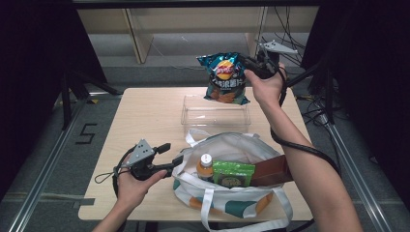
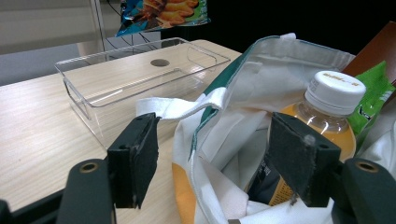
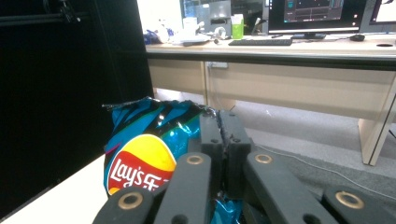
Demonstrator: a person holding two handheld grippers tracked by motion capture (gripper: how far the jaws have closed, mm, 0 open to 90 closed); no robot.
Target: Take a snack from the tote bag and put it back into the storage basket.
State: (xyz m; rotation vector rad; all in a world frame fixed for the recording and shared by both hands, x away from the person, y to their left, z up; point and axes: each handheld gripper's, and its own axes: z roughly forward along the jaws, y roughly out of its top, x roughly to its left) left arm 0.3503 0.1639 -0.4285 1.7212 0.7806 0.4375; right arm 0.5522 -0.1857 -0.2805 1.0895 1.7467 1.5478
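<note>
The person's right forearm reached far across the table (image 1: 145, 111), its hand raised above the far edge, while the left hand stayed low at the near left corner, level with the tabletop. The right gripper (image 1: 251, 65) had its jaws pressed together on the top edge of a chip bag (image 1: 225, 77), which hung below and to the left of it, over the far end of a clear plastic tray (image 1: 215, 116). In the right gripper view the bag (image 3: 149, 154) showed a red and yellow "Lay's" logo just left of the closed jaws. The left gripper (image 1: 173, 154) had its jaws spread wide, the rim of a white tote bag (image 1: 232, 145) between them; whether the pads pressed it could not be told. Just beyond its right jaw stood an orange drink bottle (image 2: 327, 116) with a white cap, its printing too small to read, and a green packet (image 1: 233, 174) lay past it.
</note>
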